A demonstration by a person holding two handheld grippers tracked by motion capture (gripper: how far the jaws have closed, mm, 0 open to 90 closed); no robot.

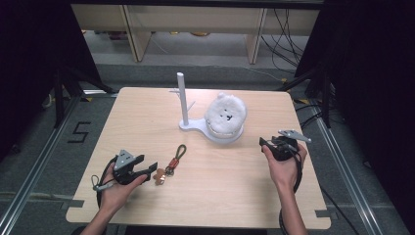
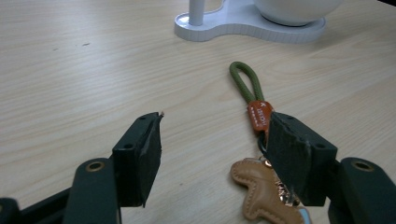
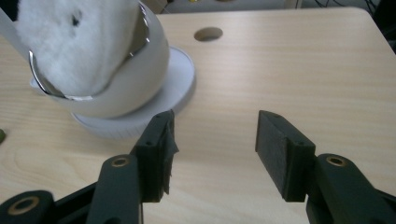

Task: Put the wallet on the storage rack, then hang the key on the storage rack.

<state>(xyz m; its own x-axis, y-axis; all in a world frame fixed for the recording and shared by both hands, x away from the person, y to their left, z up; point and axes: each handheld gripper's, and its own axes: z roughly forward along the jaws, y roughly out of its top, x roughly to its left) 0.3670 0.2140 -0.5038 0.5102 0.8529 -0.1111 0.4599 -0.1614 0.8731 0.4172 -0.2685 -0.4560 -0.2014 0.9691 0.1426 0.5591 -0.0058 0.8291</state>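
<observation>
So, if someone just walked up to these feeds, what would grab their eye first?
Probably the fluffy white plush toy sitting in a white bowl on the white stand with its upright post, at the far middle of the table. Next, the keychain with a green cord loop, orange tag and tan leather charm, lying near the front left, where the open left gripper has one jaw right beside it.
</observation>
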